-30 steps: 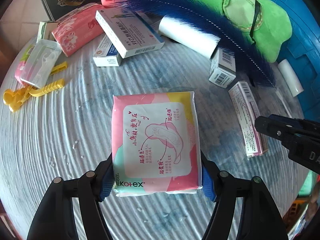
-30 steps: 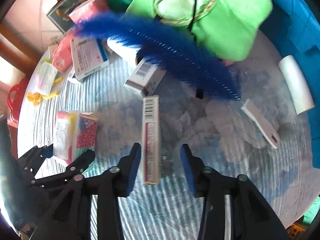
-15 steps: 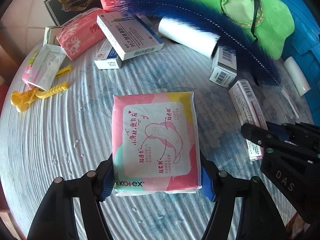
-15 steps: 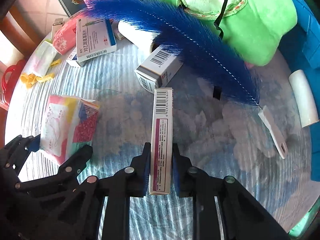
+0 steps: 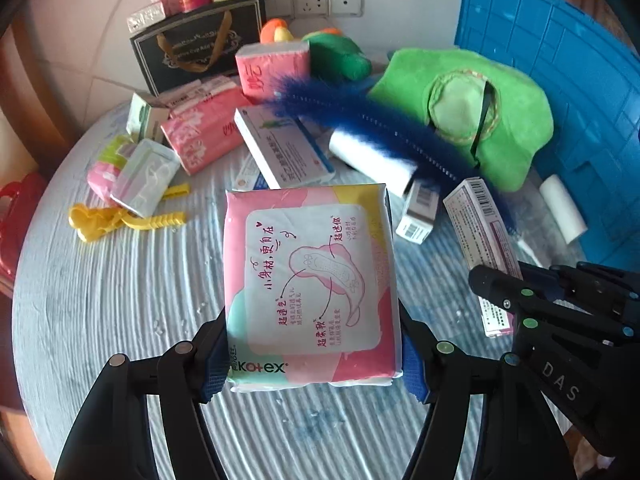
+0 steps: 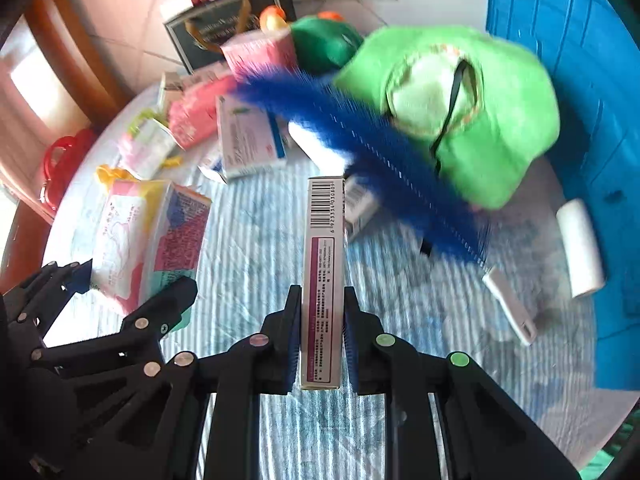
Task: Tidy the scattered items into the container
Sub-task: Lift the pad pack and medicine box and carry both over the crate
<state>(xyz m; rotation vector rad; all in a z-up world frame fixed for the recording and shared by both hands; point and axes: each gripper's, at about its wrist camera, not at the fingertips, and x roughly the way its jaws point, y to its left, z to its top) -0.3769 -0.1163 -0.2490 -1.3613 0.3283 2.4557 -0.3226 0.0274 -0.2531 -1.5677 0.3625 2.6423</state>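
My left gripper (image 5: 312,360) is shut on a pink Kotex pad pack (image 5: 310,284) and holds it above the table. The pack also shows in the right wrist view (image 6: 148,240), at the left. My right gripper (image 6: 320,336) is shut on a narrow white and purple box (image 6: 323,276), held on edge above the table. The box and the right gripper (image 5: 516,300) also show in the left wrist view, where the box (image 5: 480,236) is at the right. A blue plastic container (image 6: 580,80) lies at the right.
On the round table (image 5: 100,300) lie a blue feather brush (image 5: 380,128), a green cap (image 5: 472,112), white rolls (image 5: 562,208), medicine boxes (image 5: 284,148), pink packs (image 5: 204,136), yellow clips (image 5: 120,220) and a black box (image 5: 196,48) by the wall.
My right gripper has shut on the narrow box and raised it. Both grippers have lifted and tilted up, so the wall and container now show.
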